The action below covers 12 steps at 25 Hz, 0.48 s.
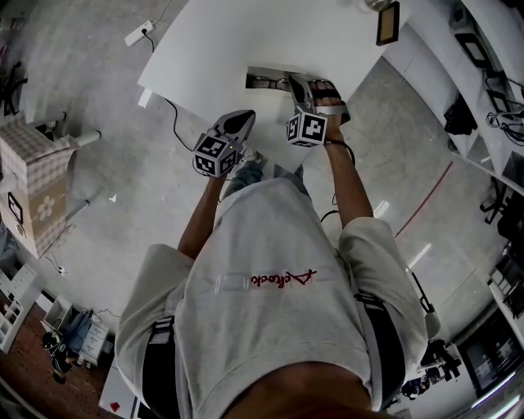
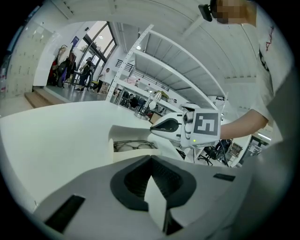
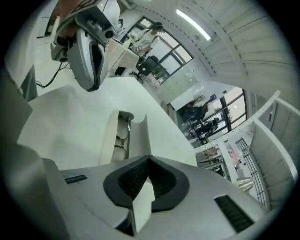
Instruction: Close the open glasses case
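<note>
A white glasses case (image 1: 264, 80) lies open on the white table (image 1: 213, 49) near its front edge, with a pair of glasses inside. In the left gripper view the case (image 2: 133, 152) sits just beyond my shut left gripper (image 2: 150, 159), which holds nothing. My right gripper (image 1: 288, 80) hovers over the right end of the case; its jaws are shut and empty (image 3: 149, 159). The right gripper view has the case (image 3: 123, 136) straight ahead with its lid (image 3: 139, 136) standing up. My left gripper (image 1: 248, 116) stays off the table's front edge, short of the case.
A dark-framed object (image 1: 388, 23) rests at the table's far right. On the floor lie a power strip (image 1: 139, 33) and a cable (image 1: 176, 123). A cardboard box (image 1: 33, 176) stands at the left. The person's body fills the lower part of the head view.
</note>
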Tool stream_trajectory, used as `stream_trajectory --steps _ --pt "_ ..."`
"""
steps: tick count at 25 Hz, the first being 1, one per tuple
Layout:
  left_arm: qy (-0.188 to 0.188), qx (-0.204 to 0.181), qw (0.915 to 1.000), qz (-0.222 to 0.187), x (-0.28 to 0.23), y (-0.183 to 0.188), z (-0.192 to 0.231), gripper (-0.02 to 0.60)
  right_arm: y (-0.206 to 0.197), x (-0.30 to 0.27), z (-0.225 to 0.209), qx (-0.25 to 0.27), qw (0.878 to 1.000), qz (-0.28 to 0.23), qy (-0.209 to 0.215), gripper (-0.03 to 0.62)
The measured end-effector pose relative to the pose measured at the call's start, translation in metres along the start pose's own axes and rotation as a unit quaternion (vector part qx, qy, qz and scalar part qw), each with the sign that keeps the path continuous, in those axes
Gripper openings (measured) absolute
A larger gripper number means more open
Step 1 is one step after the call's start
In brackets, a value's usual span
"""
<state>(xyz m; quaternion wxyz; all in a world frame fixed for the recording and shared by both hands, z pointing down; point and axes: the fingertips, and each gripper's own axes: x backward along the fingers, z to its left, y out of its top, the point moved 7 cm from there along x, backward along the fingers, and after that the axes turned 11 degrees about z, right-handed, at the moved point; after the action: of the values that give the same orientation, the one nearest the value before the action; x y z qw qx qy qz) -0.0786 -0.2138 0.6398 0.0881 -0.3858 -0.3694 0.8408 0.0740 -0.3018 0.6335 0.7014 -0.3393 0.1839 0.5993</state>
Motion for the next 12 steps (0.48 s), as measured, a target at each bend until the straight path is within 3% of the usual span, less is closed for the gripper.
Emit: stream_trajectory --steps 4,6,11,12 --pt "-0.004 0.002 1.0000 -0.004 0.000 0.000 -0.001 0.027 -0.002 -0.003 -0.001 -0.035 0.999 0.005 0.022 0.013" --pt "-0.006 0.003 1.0000 -0.005 -0.001 0.001 0.000 0.028 -0.004 -0.009 -0.002 -0.057 0.997 0.015 0.043 0.191" --pt "-0.006 0.002 1.0000 -0.006 0.000 0.002 0.001 0.026 -0.007 -0.017 -0.005 -0.044 0.998 0.033 0.043 0.193" --pt "-0.006 0.003 1.0000 -0.006 0.000 0.002 0.001 0.028 -0.007 -0.017 -0.006 -0.040 0.998 0.033 0.038 0.157"
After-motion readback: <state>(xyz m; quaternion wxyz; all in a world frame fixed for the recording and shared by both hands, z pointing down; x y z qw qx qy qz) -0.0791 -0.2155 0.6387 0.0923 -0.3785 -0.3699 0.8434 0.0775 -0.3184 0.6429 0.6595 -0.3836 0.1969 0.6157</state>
